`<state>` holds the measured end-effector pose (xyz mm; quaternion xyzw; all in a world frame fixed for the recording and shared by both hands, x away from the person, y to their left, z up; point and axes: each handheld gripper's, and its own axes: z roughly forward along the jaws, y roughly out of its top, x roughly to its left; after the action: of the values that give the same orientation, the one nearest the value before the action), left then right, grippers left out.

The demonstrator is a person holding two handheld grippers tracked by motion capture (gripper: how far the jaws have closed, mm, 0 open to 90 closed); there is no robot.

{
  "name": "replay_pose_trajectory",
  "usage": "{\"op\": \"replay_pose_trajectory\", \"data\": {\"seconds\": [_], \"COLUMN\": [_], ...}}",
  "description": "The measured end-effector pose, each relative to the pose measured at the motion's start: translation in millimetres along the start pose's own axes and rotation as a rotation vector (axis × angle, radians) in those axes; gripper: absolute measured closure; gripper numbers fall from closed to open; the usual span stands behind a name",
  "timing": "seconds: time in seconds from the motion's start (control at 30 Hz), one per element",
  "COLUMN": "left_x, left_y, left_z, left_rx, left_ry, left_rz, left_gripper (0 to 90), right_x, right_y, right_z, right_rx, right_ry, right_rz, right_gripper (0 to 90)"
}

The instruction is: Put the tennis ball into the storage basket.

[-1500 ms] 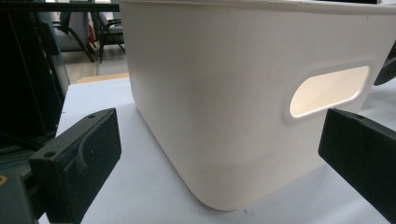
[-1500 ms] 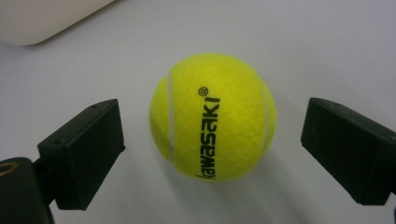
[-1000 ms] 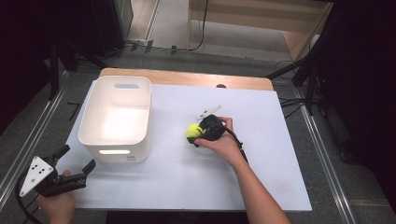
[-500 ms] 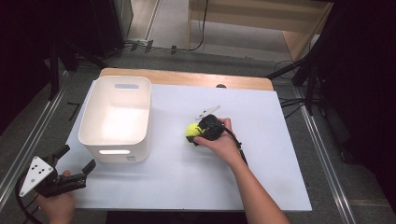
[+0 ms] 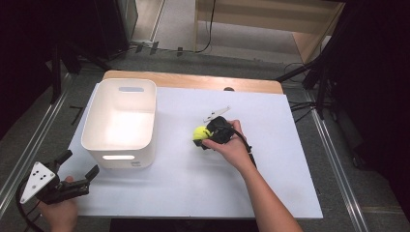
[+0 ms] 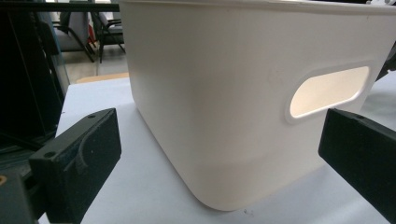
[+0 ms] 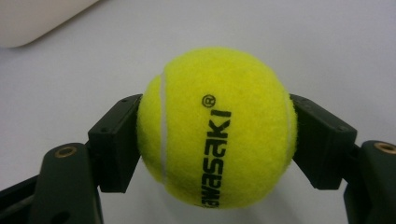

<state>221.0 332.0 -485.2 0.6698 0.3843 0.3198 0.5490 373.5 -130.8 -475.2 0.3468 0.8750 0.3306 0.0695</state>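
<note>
Now: right hand-held gripper clamping tennis ball mid-tabletop. Keep squeeze even, lift clear, carry toward 9 o'clock over white bin. Left hand-held gripper spread wide, idle at 7 o'clock.

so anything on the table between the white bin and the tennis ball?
No, bare white tabletop in the high view between the bin and the ball, which the right hand-held gripper clamps.
</note>
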Motion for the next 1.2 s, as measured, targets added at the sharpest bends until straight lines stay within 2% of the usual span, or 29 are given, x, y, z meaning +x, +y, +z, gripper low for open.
{"op": "replay_pose_trajectory", "data": {"seconds": [0.27, 1.2], "left_x": [0.2, 0.0], "left_y": [0.0, -0.1], "left_z": [0.0, -0.1], "left_rx": [0.001, -0.001], "left_ry": [0.0, 0.0], "left_rz": [0.001, -0.002], "left_gripper": [0.0, 0.0], "right_x": [4.3, 10.7], "right_y": [8.3, 31.9], "right_z": [-6.0, -25.0], "right_rx": [-0.023, -0.039], "right_ry": [0.009, 0.038], "right_rz": [-0.021, -0.055], "right_gripper": [24.3, 24.4]}}
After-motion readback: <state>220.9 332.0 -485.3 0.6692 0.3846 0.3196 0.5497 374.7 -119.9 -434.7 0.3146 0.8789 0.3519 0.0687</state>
